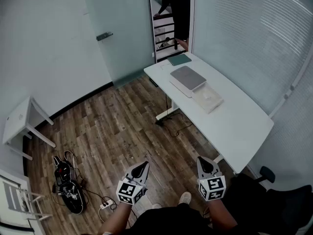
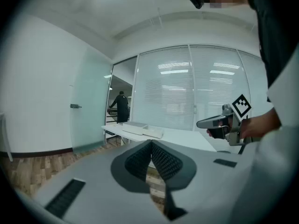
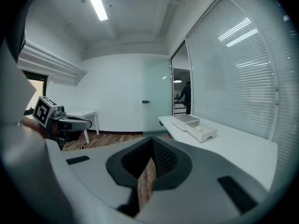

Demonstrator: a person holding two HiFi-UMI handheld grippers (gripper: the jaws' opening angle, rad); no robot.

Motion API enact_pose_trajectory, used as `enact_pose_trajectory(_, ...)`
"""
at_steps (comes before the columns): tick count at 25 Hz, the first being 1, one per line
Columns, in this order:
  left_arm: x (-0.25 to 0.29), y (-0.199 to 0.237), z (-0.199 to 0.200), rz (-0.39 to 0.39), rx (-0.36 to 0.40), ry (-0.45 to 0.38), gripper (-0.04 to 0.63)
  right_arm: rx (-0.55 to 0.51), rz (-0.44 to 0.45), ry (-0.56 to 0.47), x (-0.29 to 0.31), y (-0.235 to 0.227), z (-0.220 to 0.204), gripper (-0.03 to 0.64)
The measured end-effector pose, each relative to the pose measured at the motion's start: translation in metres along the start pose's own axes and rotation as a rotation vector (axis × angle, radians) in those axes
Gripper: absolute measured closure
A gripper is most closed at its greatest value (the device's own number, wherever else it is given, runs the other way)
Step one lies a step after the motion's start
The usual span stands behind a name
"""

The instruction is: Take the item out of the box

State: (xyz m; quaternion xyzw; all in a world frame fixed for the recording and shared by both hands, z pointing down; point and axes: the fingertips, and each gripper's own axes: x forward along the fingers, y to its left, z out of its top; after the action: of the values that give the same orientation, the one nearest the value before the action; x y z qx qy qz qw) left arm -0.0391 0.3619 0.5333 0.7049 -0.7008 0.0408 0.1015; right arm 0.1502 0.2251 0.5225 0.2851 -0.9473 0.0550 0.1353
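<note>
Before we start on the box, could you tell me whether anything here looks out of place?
Mainly the floor: a black device lies in a loose tangle of cables beside a white power strip, which could trip someone. The box on the desk looks tidy.

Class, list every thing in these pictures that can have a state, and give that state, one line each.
left hand-held gripper: shut, empty.
right hand-held gripper: shut, empty.
grey-topped box: looks closed, flat on the desk.
white tray: open-topped, against the box.
doorway: open, a person standing in it.
blinds: lowered.
ceiling light: on.
</note>
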Motion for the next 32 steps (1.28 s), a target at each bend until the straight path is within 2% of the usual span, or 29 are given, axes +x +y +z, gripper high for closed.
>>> enact_pose_trajectory(3,0.001,0.004,0.015,-0.007,0.011,-0.026,0.583,-0.017,-0.004,0.004,0.003,0.003,0.002,0.612)
enact_pose_trajectory(8,0.005,0.000,0.010,-0.022,-0.012,-0.008,0.583,-0.055,-0.010,-0.001,0.005,0.000,0.004,0.612)
enact_pose_trajectory(18,-0.011,0.007,0.005,-0.049,-0.014,-0.017,0.583,0.019,-0.019,-0.083,0.001,0.019,0.016,0.612)
enact_pose_trajectory(24,-0.017,0.005,0.004,-0.096,0.008,-0.033,0.583,-0.052,-0.046,-0.102,-0.007,0.038,0.015,0.611)
enact_pose_trajectory(26,-0.016,0.008,0.007,-0.106,0.021,-0.037,0.583,-0.043,-0.043,-0.098,-0.004,0.044,0.014,0.611)
enact_pose_trajectory(32,-0.003,0.012,0.002,-0.119,-0.001,-0.007,0.583,0.013,-0.035,-0.085,0.005,0.038,0.011,0.611)
